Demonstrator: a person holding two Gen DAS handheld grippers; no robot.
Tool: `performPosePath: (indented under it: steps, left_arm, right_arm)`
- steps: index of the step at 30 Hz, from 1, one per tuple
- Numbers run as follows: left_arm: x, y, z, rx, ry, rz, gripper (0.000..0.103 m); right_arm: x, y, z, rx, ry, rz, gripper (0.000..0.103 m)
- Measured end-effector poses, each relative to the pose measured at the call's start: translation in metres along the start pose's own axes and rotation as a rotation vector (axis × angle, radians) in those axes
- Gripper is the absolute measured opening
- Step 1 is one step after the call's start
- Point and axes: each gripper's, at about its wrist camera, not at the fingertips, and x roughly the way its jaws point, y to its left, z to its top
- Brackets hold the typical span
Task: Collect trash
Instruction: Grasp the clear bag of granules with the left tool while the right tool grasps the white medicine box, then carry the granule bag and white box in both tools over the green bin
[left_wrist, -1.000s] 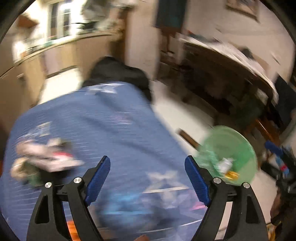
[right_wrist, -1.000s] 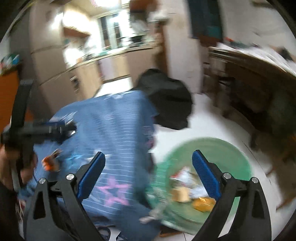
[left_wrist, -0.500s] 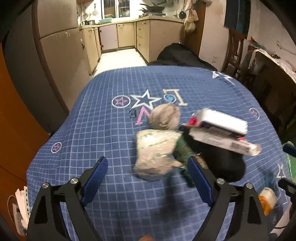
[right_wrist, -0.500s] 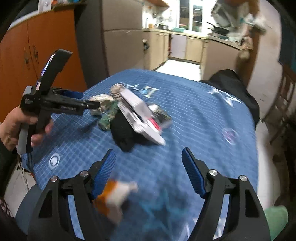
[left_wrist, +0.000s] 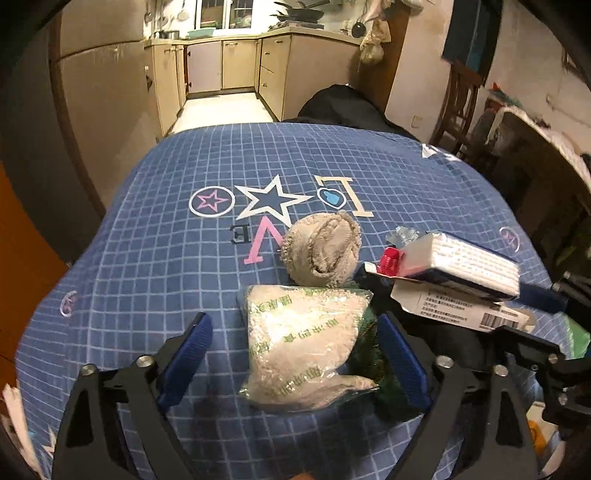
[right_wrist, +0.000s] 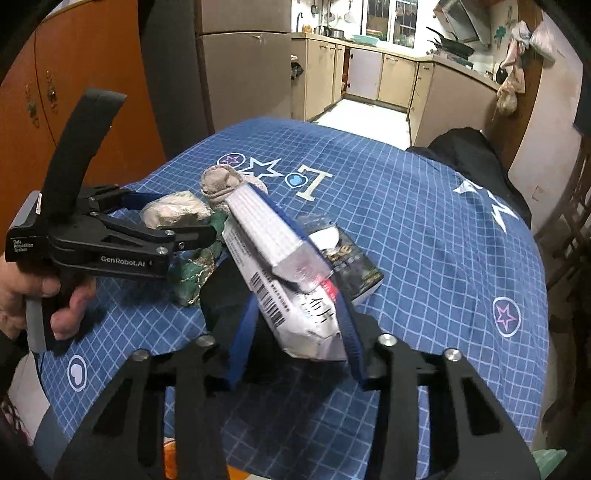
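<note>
Table (left_wrist: 155, 258) under blue grid cloth, trash heaped near its middle. Right gripper (right_wrist: 295, 332) is nearest the white box (right_wrist: 273, 258): box sits between its blue pads, long axis running away from the gripper toward the far-left, near end raised off the cloth. Jaws look pressed on the box's near end, so pinching it, though contact on the left pad is hard to confirm. Left gripper (left_wrist: 295, 354) is spread wide, level, pointing forward, straddling the clear bag (left_wrist: 303, 339) that lies on the cloth between its pads, untouched. Rag ball (left_wrist: 321, 251) just beyond the bag. Black and green scraps beneath the box.
</note>
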Motion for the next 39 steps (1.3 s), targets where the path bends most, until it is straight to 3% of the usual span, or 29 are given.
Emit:
performPosePath:
  steps: [2,3,5,13,22,30,39]
  left_arm:
    - [0.000,-0.001,-0.001,-0.016,0.002,-0.034,0.063]
    - [-0.003,-0.001,-0.005,-0.021,0.000,-0.042,0.059]
    - [-0.008,-0.003,-0.009,-0.023,-0.008,-0.031,0.049]
    - [-0.039,0.017,-0.043,-0.090,-0.011,-0.025,0.044]
    - [-0.083,0.028,-0.067,-0.128,-0.042,-0.047,0.044]
    - [-0.101,0.019,-0.069,-0.131,-0.072,-0.059,0.044]
    - [-0.135,-0.025,-0.074,-0.075,-0.138,-0.089,0.044]
  right_arm:
    - [-0.001,0.003,-0.003,0.003,0.003,0.007,0.027]
    - [-0.004,0.005,-0.003,0.003,0.004,0.008,0.019]
    - [-0.008,0.009,-0.006,-0.002,0.012,0.003,0.016]
    - [-0.045,0.006,-0.020,0.084,-0.011,0.108,0.014]
    - [-0.090,-0.027,-0.044,0.376,-0.125,0.357,0.013]
    - [-0.119,-0.053,-0.072,0.477,-0.189,0.297,0.013]
    - [-0.154,-0.043,-0.075,0.416,-0.290,0.166,0.013]
